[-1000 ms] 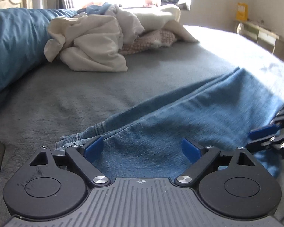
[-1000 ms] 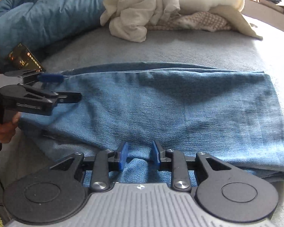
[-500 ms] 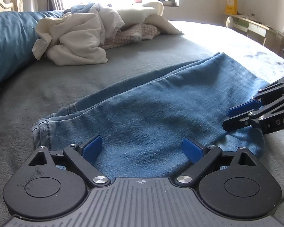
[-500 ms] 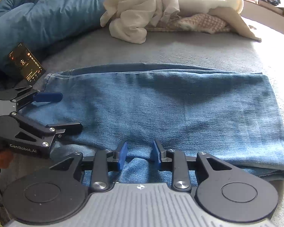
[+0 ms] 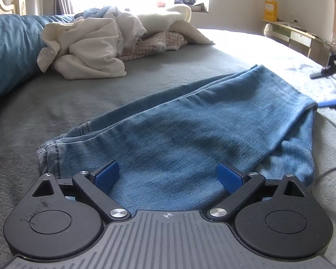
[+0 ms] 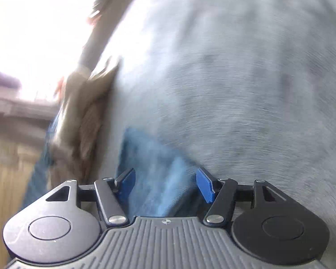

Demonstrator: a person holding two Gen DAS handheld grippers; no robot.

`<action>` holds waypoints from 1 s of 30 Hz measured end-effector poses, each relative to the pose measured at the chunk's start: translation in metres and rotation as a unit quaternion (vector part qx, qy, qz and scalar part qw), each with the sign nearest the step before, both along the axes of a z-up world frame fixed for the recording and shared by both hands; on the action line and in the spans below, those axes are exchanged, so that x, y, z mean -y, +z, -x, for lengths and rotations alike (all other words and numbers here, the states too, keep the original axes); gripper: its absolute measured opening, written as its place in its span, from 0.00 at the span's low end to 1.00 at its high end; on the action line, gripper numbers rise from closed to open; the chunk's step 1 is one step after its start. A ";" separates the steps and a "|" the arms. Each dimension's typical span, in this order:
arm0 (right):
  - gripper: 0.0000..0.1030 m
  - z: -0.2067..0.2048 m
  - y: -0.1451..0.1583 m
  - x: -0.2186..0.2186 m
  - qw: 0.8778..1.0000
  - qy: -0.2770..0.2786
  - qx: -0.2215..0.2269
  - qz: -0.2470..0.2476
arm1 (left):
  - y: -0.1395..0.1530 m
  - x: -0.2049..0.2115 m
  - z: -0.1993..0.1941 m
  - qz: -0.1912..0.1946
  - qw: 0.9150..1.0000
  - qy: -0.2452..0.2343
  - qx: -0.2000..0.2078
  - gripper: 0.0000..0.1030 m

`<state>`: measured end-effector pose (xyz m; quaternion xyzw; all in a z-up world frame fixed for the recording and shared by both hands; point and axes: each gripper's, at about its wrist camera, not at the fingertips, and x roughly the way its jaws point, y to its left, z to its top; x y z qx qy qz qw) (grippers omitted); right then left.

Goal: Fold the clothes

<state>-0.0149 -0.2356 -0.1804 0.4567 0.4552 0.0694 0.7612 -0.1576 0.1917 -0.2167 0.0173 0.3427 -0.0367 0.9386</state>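
Folded blue jeans (image 5: 190, 134) lie flat on the grey bedcover (image 5: 100, 94), running from my left gripper to the far right. My left gripper (image 5: 168, 176) is open low over the near end of the jeans, its blue pads (image 5: 106, 174) wide apart and holding nothing. In this view my right gripper (image 5: 327, 89) shows at the right edge, just past the jeans' far corner. The right wrist view is badly blurred: my right gripper (image 6: 165, 181) is open, with a strip of blue denim (image 6: 154, 163) lying between its spread fingers over the grey bedcover (image 6: 235, 78).
A heap of white and pink clothes (image 5: 89, 51) sits at the back of the bed beside a blue duvet (image 5: 9, 51). A low desk (image 5: 298, 35) with a yellow box (image 5: 271, 10) stands by the right wall. A blurred brown shape (image 6: 82, 116) fills the left of the right wrist view.
My right gripper went from nearly shut on the jeans' fold to open, and swung fast to the right, blurring its view. The left gripper stayed open over the jeans' near end.
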 end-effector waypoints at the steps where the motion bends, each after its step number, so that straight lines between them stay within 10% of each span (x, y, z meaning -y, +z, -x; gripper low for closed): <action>1: 0.65 0.001 -0.006 0.006 1.000 -0.016 -0.012 -0.013 | 0.000 0.000 0.000 0.000 1.000 0.000 0.000 0.94; 15: 0.72 -0.033 -0.039 0.000 0.995 0.029 -0.020 -0.089 | 0.000 -0.001 -0.001 0.003 1.000 -0.001 -0.001 0.96; 19: 0.28 -0.028 -0.036 0.000 0.997 0.028 -0.011 -0.071 | -0.001 -0.001 -0.001 0.006 1.000 0.002 0.000 0.96; 30: 0.18 -0.015 0.052 -0.041 0.982 0.092 0.160 -0.039 | -0.003 -0.002 0.002 0.008 1.000 -0.003 0.007 0.97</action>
